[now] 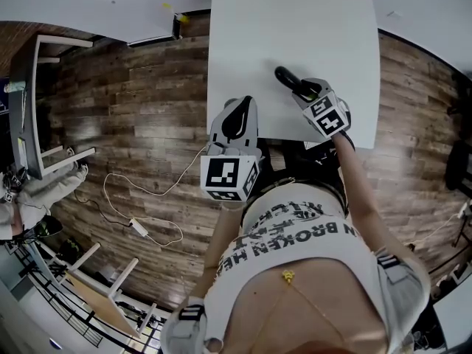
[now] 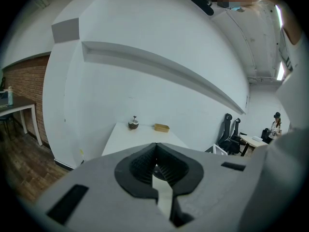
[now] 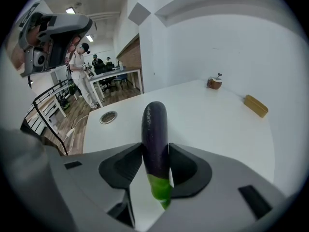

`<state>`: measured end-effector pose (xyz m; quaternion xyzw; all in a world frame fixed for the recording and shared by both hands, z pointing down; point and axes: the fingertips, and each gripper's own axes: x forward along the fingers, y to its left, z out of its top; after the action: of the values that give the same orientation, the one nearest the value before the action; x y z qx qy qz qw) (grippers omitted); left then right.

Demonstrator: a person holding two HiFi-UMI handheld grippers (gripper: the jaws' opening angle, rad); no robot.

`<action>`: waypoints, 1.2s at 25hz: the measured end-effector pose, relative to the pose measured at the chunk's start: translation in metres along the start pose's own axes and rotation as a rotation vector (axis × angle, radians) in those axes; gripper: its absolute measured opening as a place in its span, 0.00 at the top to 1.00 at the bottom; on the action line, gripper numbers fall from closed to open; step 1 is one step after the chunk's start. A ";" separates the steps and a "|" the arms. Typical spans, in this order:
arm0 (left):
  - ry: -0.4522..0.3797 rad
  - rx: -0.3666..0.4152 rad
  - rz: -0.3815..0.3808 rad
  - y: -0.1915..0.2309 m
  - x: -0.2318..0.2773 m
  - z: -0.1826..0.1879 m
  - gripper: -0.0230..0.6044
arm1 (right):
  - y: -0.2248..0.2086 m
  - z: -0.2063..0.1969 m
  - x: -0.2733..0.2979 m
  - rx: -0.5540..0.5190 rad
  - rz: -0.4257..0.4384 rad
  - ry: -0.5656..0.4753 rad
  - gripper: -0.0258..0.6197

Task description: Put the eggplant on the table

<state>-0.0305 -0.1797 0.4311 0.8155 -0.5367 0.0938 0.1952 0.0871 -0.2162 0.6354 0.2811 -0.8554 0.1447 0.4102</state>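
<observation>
Two grippers, one load. My right gripper (image 1: 301, 88) clamped the eggplant (image 3: 155, 139) low on its body, just above the green stem end, with a pad pressed on either flank. The purple length therefore stood out ahead of the jaws, over the near part of the white table (image 1: 295, 21). I judged this grip suited to the task, since the free end could meet the top first and the rest be laid flat after it. No view showed whether the eggplant already touched the surface.

My left gripper (image 2: 155, 166) had its jaws closed together on nothing and hung by the table's near edge, apart from the right one. I took it to be held clear, having no part in the placing.

At the far end of the table lay a shallow tan tray (image 3: 255, 105), its contents too small to tell. Near it stood a small brown round thing (image 3: 214, 83) with a stalk; whether it was a vessel I could not say. A ringed hole (image 3: 108, 117) pierced the top, well away from both.
</observation>
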 end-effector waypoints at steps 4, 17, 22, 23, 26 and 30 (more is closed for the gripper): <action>0.006 -0.007 0.008 0.005 -0.004 -0.005 0.97 | 0.004 -0.009 0.010 -0.014 0.007 0.025 0.70; 0.018 -0.021 0.022 0.007 -0.005 -0.012 0.97 | 0.004 -0.024 0.023 -0.009 0.020 0.061 0.70; 0.020 -0.023 0.033 0.010 -0.007 -0.012 0.97 | 0.003 -0.030 0.027 -0.017 0.029 0.081 0.70; 0.021 -0.024 0.035 0.010 -0.007 -0.012 0.97 | 0.003 -0.032 0.028 -0.019 0.032 0.086 0.70; 0.022 -0.026 0.039 0.011 -0.008 -0.013 0.97 | 0.003 -0.036 0.030 -0.022 0.032 0.098 0.70; 0.026 -0.026 0.039 0.011 -0.008 -0.015 0.97 | 0.002 -0.039 0.030 -0.015 0.030 0.099 0.70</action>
<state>-0.0428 -0.1704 0.4438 0.8010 -0.5510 0.1011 0.2109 0.0947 -0.2064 0.6834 0.2575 -0.8392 0.1584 0.4520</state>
